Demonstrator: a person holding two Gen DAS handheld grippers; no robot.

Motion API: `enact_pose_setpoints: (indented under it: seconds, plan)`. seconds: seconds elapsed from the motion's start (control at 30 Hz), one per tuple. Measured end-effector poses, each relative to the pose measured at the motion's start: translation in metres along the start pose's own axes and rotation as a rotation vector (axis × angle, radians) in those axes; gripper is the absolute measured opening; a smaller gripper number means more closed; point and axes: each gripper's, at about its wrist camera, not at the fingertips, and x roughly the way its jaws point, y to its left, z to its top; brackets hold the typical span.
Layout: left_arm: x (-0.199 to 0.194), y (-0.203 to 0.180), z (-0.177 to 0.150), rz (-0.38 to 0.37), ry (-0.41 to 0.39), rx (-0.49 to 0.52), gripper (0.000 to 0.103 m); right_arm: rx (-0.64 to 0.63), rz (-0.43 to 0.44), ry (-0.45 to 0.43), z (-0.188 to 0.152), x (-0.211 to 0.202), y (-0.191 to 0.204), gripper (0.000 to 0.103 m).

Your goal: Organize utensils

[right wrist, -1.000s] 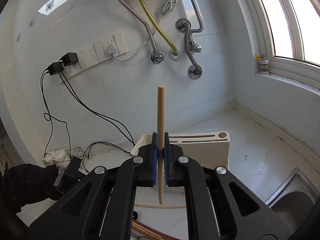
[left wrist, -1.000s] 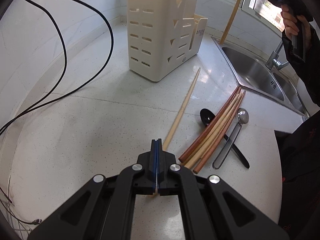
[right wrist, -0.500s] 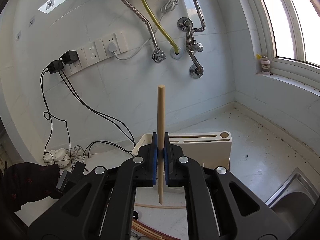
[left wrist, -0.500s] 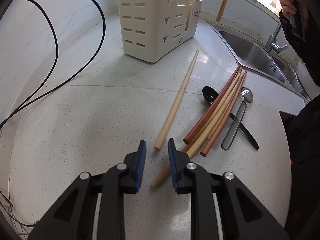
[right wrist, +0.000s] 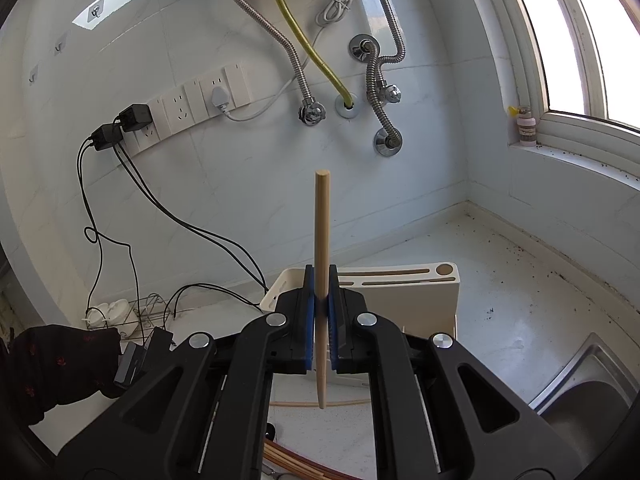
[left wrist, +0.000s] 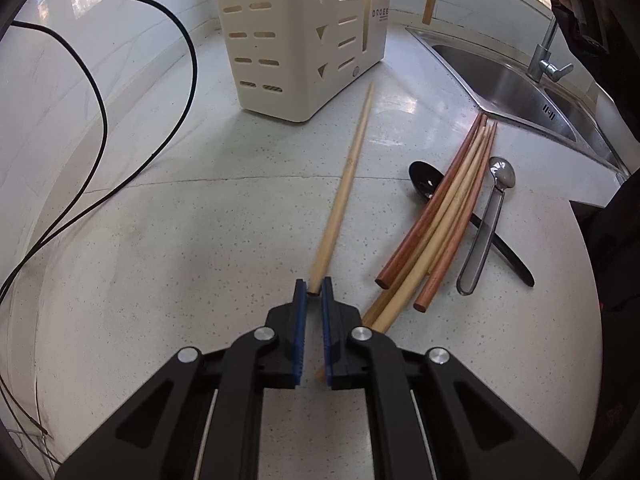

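Left gripper (left wrist: pixel 314 292): your jaws stand a little apart, astride the near blunt end of the lone chopstick (left wrist: pixel 344 192) on the counter (left wrist: pixel 160 248). Contact with the pads cannot be confirmed; you hold nothing yet.

Right gripper (right wrist: pixel 321 304): clenched on a pale chopstick (right wrist: pixel 322 240), held upright, blunt end up, tip down. You hold it above and in front of the holder (right wrist: pixel 400 292).

Lone chopstick: flat on the counter. Its long axis runs straight ahead of your left gripper, leaning slightly right, with the thin tip ending just short of the holder (left wrist: pixel 296 40).

Key relation: the stick lies in line with your left fingers, not across them. The jaws bracket only its end, so a close here takes it at the very tip of its length. Your left hand is the nearer one; the right is raised well above the counter and occupied.

Other utensils: a bundle of chopsticks (left wrist: pixel 436 224) lies just right of the lone one, fanned over a black spoon (left wrist: pixel 426 180), with a metal spoon (left wrist: pixel 486 224) beside it. One bundle end runs under your left gripper.

Judgement: the lone stick is your next pick; none of the counter items is stowed yet.

Risk: an end grip may let the stick pivot or droop once lifted. Closing wide could catch the bundle end below.
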Motion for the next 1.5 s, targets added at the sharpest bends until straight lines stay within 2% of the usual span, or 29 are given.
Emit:
enact_pose_setpoints:
  seconds: [0.07, 0.17, 0.23, 0.37, 0.57, 0.77, 0.93, 1.5]
  plan:
    - [-0.006, 0.002, 0.003, 0.018, -0.031, -0.026, 0.007, 0.001, -0.001, -0.002, 0.000, 0.000, 0.000, 0.005]
    - [-0.027, 0.011, 0.013, -0.006, -0.103, -0.120, 0.007, 0.000, 0.001, -0.004, 0.000, -0.001, 0.000, 0.005]
    - [-0.044, 0.012, 0.020, 0.005, -0.146, -0.154, 0.007, -0.001, 0.002, -0.005, 0.000, -0.001, 0.001, 0.005]
    - [-0.065, 0.005, 0.037, 0.024, -0.181, -0.194, 0.007, 0.003, 0.005, -0.008, -0.002, -0.001, 0.001, 0.005]
    - [-0.077, 0.003, 0.062, 0.047, -0.239, -0.316, 0.007, -0.005, 0.015, -0.017, 0.000, -0.006, 0.003, 0.005]
    - [-0.083, 0.005, 0.071, 0.014, -0.310, -0.404, 0.006, -0.006, 0.012, -0.027, 0.002, -0.015, -0.001, 0.005]
    - [-0.105, 0.008, 0.073, -0.029, -0.377, -0.469, 0.006, 0.001, 0.003, -0.036, 0.004, -0.021, -0.005, 0.005]
    - [-0.156, -0.006, 0.099, 0.039, -0.468, -0.434, 0.006, -0.011, -0.015, -0.039, 0.006, -0.032, -0.003, 0.005]
